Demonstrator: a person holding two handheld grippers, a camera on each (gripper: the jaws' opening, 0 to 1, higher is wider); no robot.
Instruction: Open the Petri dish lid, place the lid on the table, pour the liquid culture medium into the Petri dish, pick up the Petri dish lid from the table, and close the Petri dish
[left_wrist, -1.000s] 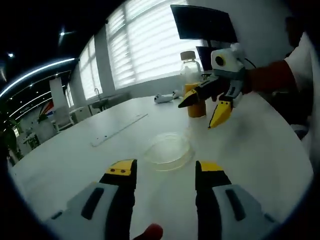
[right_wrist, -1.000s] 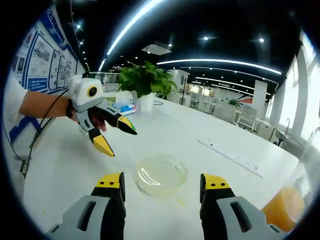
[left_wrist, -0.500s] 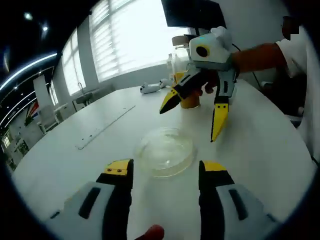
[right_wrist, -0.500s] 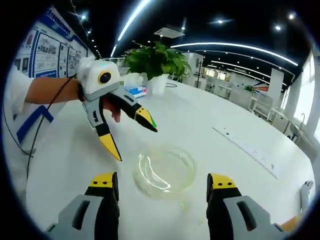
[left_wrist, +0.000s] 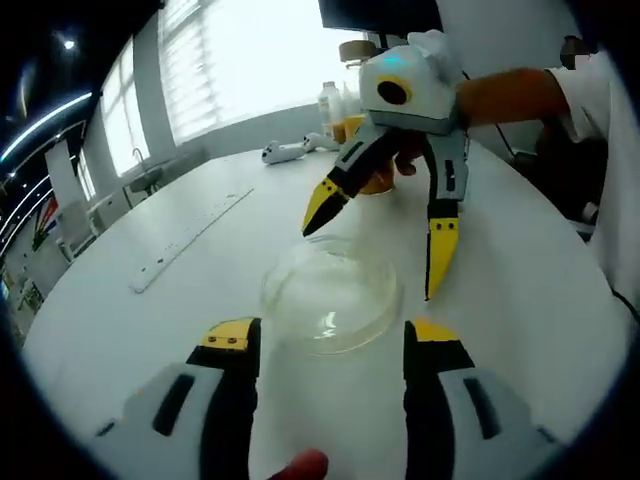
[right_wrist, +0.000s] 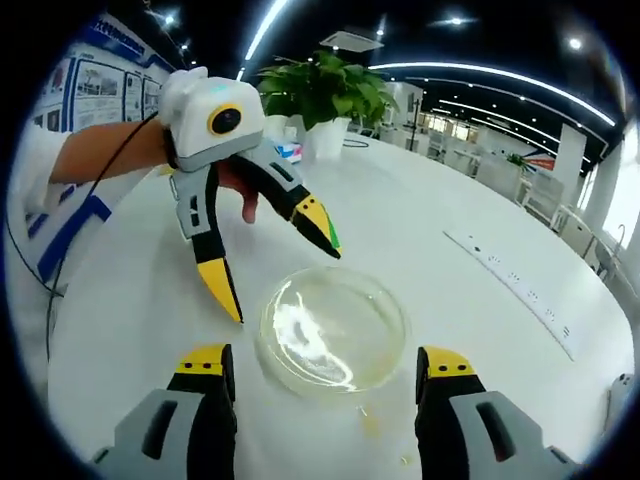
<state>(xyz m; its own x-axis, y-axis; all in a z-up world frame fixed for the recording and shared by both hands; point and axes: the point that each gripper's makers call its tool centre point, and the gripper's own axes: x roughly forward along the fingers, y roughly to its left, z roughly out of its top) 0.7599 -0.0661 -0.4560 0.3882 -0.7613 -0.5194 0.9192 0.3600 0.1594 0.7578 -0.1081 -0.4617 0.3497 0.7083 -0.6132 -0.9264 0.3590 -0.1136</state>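
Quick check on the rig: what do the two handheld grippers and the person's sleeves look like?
Both the left gripper and the right gripper have black jaws with yellow tips, grey bases and a white housing. A black cable trails from the left one. The sleeves are white.

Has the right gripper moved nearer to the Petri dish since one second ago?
Yes. In the left gripper view, the right gripper was back by the bottle; now its open jaws straddle the far rim of the Petri dish on the table.
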